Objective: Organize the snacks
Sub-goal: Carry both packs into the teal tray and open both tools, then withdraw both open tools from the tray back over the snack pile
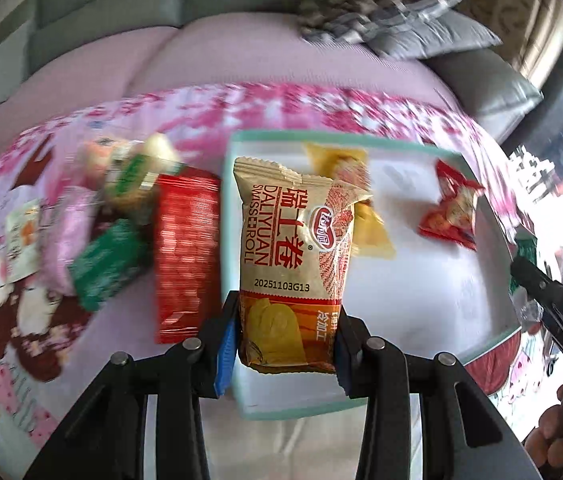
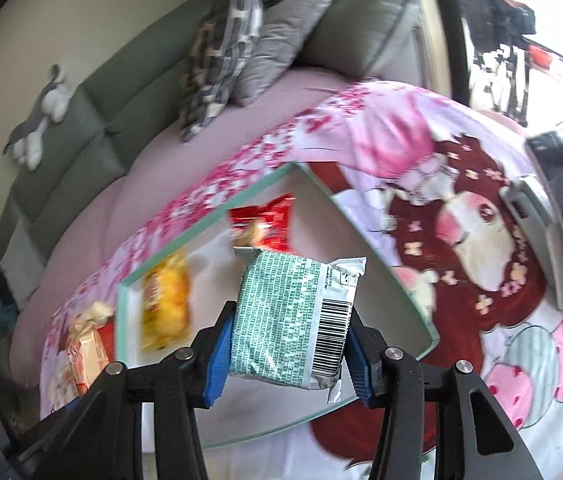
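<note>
above the tray's rim (image 1: 345,136), both tools grip snacks.

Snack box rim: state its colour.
Mint green rim around a white inside, clearest in the right wrist view.

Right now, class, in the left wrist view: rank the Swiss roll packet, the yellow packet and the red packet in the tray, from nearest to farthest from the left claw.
1. Swiss roll packet: clamped in the left claw, centre.
2. Yellow packet: in the tray, partly hidden behind the Swiss roll.
3. Red packet: in the tray's far right corner.
</note>
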Demonstrator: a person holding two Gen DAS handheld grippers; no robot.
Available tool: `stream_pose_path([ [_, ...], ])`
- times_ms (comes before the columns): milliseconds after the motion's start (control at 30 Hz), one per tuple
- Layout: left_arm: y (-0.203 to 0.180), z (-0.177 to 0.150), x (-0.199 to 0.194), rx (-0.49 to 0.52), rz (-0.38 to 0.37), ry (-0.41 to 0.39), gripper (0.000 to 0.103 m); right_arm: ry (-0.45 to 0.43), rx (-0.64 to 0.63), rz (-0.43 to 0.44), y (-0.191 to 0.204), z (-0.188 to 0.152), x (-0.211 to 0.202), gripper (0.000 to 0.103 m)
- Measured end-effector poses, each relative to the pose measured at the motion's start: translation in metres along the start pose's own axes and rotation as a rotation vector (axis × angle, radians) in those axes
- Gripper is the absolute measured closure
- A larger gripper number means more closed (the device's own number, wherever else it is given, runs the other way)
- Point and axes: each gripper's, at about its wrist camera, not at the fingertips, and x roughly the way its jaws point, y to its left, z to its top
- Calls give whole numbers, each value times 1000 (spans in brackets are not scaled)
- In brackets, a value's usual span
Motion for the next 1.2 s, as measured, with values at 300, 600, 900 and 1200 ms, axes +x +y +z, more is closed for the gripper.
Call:
stream_pose_path([
  [300, -17, -8, 30, 44, -26, 84, 61, 39, 3, -69, -8, -2, 17, 51],
  [600, -23, -12, 41, 68, -4, 111, 58, 76, -16, -93, -2, -8, 27, 51],
  [900, -22, -10, 27, 69, -19, 69, 43, 80, -31, -93, 1, -9, 27, 50],
  [1200, -9, -3, 12, 30, -16, 5, 28, 60, -64, -75, 10, -9, 24, 30],
])
